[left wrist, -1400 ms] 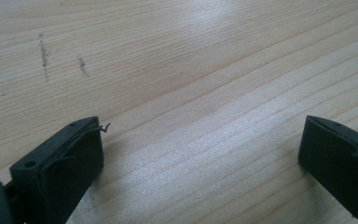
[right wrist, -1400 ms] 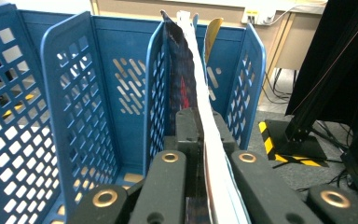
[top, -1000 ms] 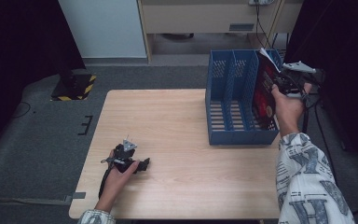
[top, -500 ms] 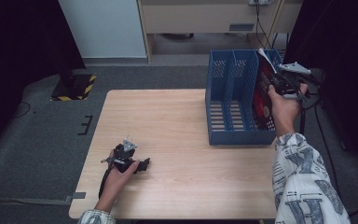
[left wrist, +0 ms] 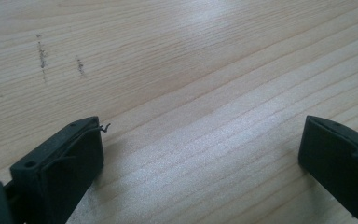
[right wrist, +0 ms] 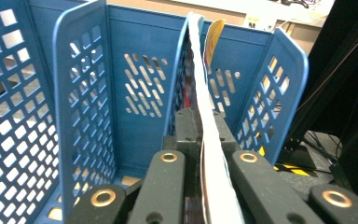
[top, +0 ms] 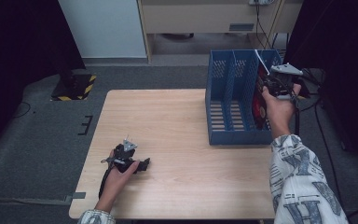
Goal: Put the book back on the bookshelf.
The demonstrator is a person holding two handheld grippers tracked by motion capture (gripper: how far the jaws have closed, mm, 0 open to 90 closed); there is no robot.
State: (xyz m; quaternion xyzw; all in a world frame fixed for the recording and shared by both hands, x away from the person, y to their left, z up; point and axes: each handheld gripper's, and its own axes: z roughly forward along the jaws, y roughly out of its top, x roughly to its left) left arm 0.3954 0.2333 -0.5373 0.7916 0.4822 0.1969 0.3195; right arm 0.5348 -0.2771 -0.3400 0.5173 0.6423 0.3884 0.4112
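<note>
A blue three-slot file rack [top: 233,135] stands on the right side of the wooden table [top: 177,116]. A thin magazine with a red cover [top: 260,100] stands upright in its rightmost slot. My right gripper [top: 272,86] is shut on the magazine's near edge, above the slot. In the right gripper view the white-edged magazine [right wrist: 205,93] runs up between the pressed jaws of my right gripper [right wrist: 209,156], with the rack's perforated dividers [right wrist: 79,93] to its left. My left gripper [top: 142,164] rests on the table near the front left, open; in its own view my left gripper [left wrist: 200,126] has bare wood between its jaws.
The rack's left and middle slots [top: 223,116] hold nothing visible. A yellow-and-black striped base [top: 74,86] lies on the floor beyond the table's left corner. Cables [top: 307,79] trail on the right by a dark curtain. A cabinet stands behind the table.
My right gripper has shifted slightly left with the magazine, closer over the rack's right slot. The left hand has stayed where it was.
</note>
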